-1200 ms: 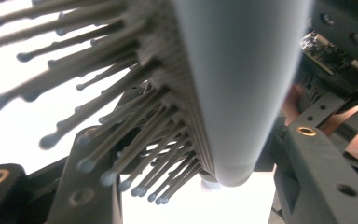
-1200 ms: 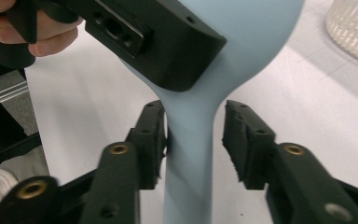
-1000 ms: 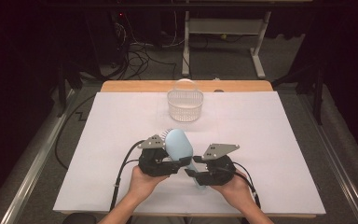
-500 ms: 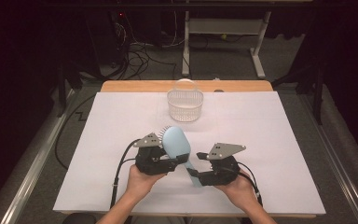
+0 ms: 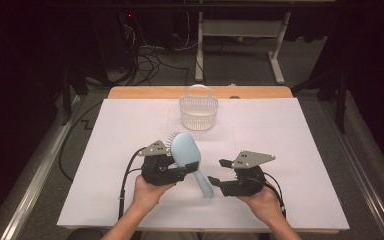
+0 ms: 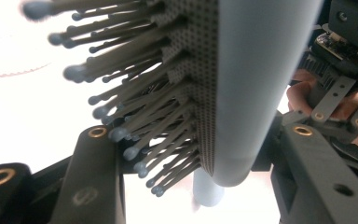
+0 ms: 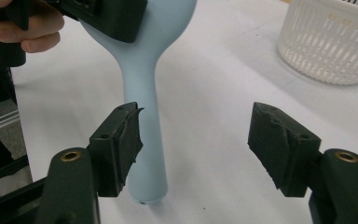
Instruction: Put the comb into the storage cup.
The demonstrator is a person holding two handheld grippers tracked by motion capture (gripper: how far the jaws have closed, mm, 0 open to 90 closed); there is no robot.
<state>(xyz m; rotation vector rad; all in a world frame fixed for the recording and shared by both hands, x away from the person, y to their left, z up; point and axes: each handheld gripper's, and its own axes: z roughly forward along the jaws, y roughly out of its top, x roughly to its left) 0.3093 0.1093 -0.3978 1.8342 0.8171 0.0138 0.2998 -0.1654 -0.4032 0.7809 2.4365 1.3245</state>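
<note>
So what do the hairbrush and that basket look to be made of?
Hairbrush: pale blue, smooth matte back and handle, likely plastic; thin grey ball-tipped bristles stand in a dotted, probably rubbery pad. Basket: white, thin slotted walls with a hoop handle, looks like moulded plastic.

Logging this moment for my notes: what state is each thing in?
Hairbrush: lifted, head clamped, handle pointing down toward the table.
Left gripper: shut on the hairbrush head.
Right gripper: open, beside the handle, holding nothing.
Basket: upright on the table, apparently empty.
</note>
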